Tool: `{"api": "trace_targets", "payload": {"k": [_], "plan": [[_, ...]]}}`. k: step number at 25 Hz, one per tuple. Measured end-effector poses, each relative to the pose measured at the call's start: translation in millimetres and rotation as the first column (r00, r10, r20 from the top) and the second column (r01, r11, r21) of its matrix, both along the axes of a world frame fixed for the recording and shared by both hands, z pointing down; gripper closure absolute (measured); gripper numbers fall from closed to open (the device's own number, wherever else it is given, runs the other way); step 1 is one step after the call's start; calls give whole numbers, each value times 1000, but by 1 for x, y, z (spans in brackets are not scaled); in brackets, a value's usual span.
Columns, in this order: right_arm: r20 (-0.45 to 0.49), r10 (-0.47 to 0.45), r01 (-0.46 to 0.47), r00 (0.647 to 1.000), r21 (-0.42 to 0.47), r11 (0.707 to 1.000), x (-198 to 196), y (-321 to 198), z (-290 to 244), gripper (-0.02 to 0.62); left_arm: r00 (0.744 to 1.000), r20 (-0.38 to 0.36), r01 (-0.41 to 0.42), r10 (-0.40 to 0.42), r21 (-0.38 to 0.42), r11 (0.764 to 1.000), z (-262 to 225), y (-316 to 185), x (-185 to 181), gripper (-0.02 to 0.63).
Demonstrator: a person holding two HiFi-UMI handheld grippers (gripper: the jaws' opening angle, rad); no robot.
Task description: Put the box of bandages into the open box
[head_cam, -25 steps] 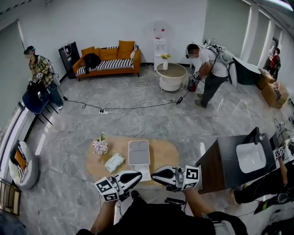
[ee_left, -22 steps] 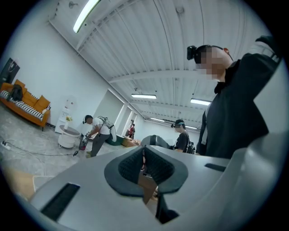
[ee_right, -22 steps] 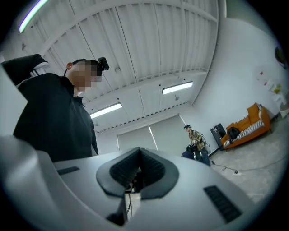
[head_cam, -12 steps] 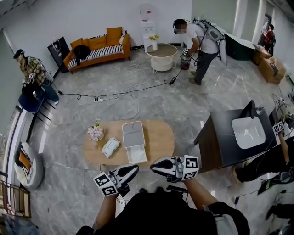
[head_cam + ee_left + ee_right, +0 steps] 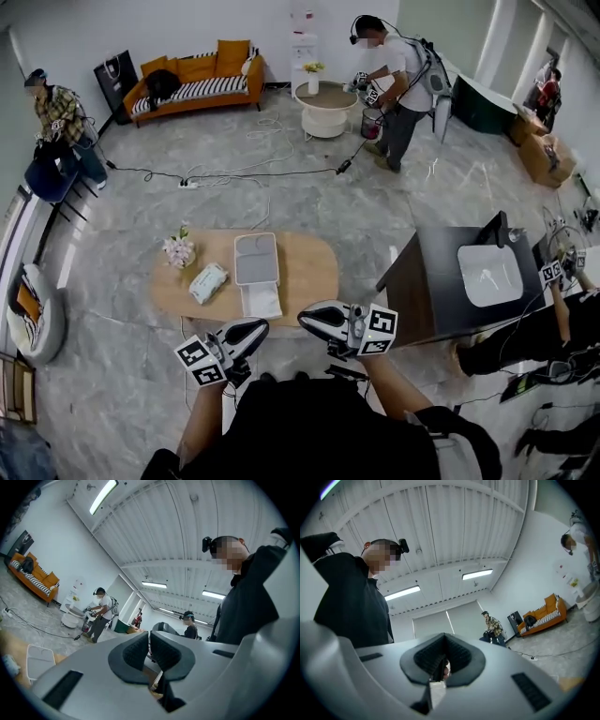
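The box of bandages (image 5: 208, 282), a white packet with green print, lies on the oval wooden table (image 5: 309, 272), left of the open box (image 5: 257, 272). That box is grey-white with its lid folded back. My left gripper (image 5: 258, 326) and right gripper (image 5: 305, 315) hover near the table's near edge, short of both boxes, with their tips towards each other. Both are shut and hold nothing. In the left gripper view the left gripper (image 5: 149, 645) points up at the room, and the open box (image 5: 40, 660) shows at lower left. In the right gripper view the right gripper (image 5: 443, 662) faces the ceiling.
A small vase of flowers (image 5: 177, 250) stands at the table's left end. A dark cabinet with a white basin (image 5: 487, 275) is to the right. Cables (image 5: 234, 173) run over the floor beyond. Other people stand at the far left, at a round table (image 5: 324, 98), and at the right.
The head view has drifted, so the table sits a little farther left and up in it. Both grippers stay shut near the body. The person at the round table has stood up straighter.
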State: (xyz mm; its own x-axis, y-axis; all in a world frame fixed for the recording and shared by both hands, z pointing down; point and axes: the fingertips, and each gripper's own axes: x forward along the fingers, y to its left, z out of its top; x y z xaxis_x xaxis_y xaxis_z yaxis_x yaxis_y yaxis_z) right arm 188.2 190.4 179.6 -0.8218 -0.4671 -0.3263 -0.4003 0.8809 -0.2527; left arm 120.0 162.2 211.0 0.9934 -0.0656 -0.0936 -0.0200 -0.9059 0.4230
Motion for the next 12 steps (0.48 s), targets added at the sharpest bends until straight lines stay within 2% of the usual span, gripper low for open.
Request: {"api": "trace_targets", "payload": {"k": [6,12], "plan": [[-19,-42,42,999,-11,999,-10,-3,2,584,1000,-11,16,-16,-15,1000,6,2,4,580],[6,-16,17,1000,-66,998,-15,-16,10,584,1000,6,3,-3,-13,1000,8,3,-2,580]]}}
